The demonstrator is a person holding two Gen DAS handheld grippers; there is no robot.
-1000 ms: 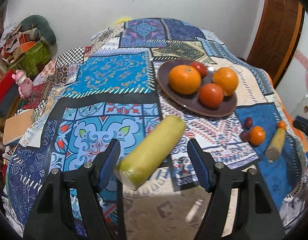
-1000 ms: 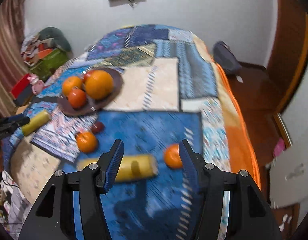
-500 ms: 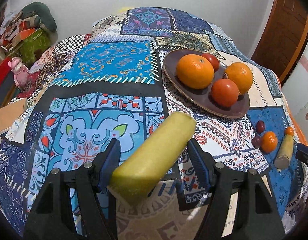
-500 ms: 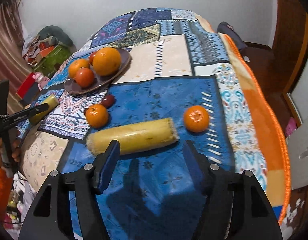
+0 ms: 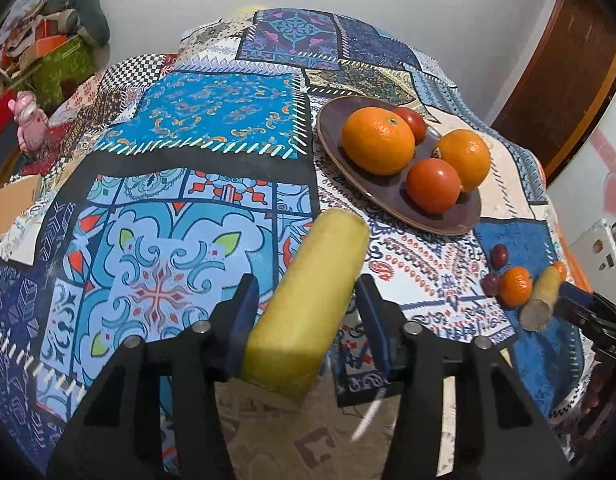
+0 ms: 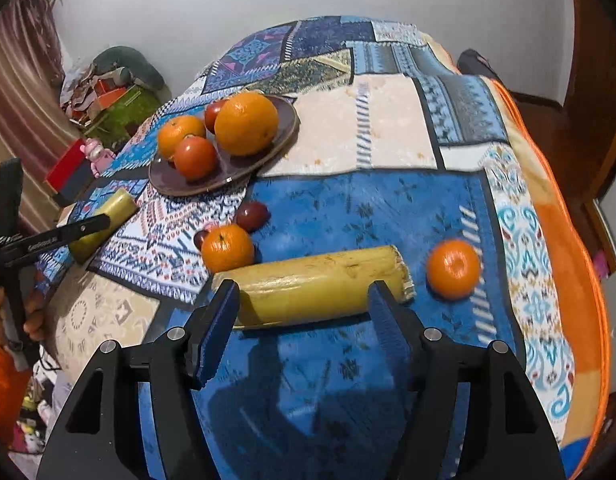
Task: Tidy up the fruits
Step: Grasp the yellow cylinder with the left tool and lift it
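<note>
A short yellow fruit piece lies on the patchwork tablecloth between my left gripper's closing jaws, whose pads meet its sides. In the right wrist view, the left gripper's finger crosses that same piece. A longer yellow piece lies crosswise just past my right gripper; the jaws are opening and do not touch it. One mandarin touches its left end, another sits to its right. The brown plate holds two oranges and two red fruits.
Two small dark red fruits lie between the plate and the near mandarin. The cloth's orange edge drops off at the right. A hand with an orange sleeve holds the left gripper. Boxes and a pink figure stand beyond the left side.
The left jaws have closed in on the short yellow piece. The right gripper has moved forward and down to the long yellow piece, and its jaws stand wider.
</note>
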